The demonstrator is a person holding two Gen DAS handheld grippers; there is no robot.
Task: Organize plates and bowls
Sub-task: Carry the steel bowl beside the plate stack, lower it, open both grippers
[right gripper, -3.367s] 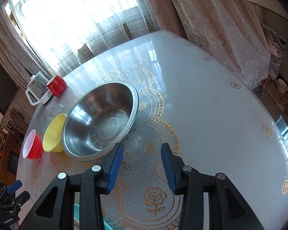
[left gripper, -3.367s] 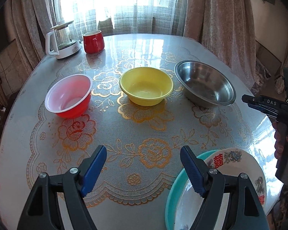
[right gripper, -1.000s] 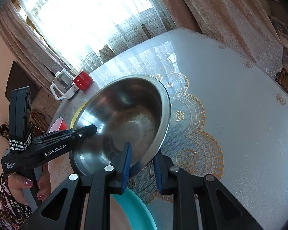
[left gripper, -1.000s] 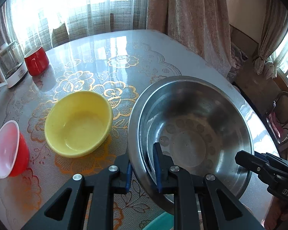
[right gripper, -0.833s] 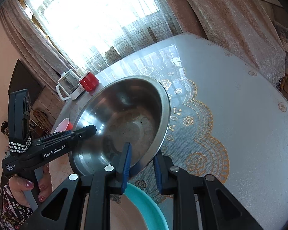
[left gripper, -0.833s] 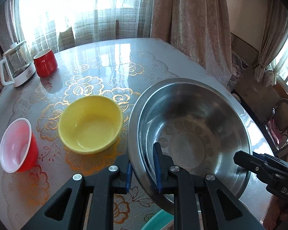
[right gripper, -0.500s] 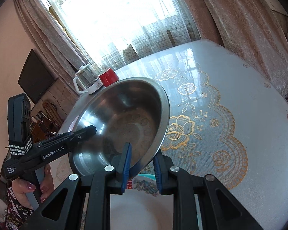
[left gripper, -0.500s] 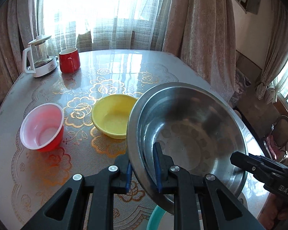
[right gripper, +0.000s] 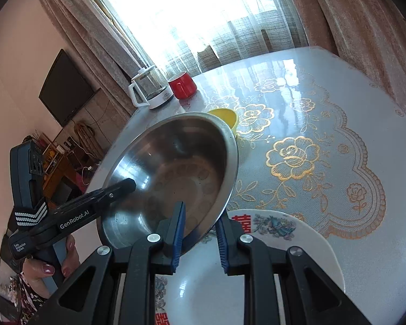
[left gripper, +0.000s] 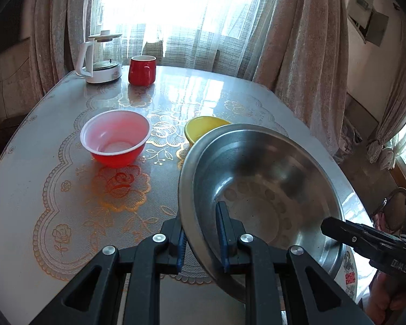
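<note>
Over the table, the steel bowl is clamped by both grippers, left and right, probably so it's kept level above the plate.

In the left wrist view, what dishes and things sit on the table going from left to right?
White-handled glass kettle → red bowl → red mug → yellow bowl → steel bowl, held up off the table by both hand-held grippers → patterned plate peeking out under its right edge.
</note>
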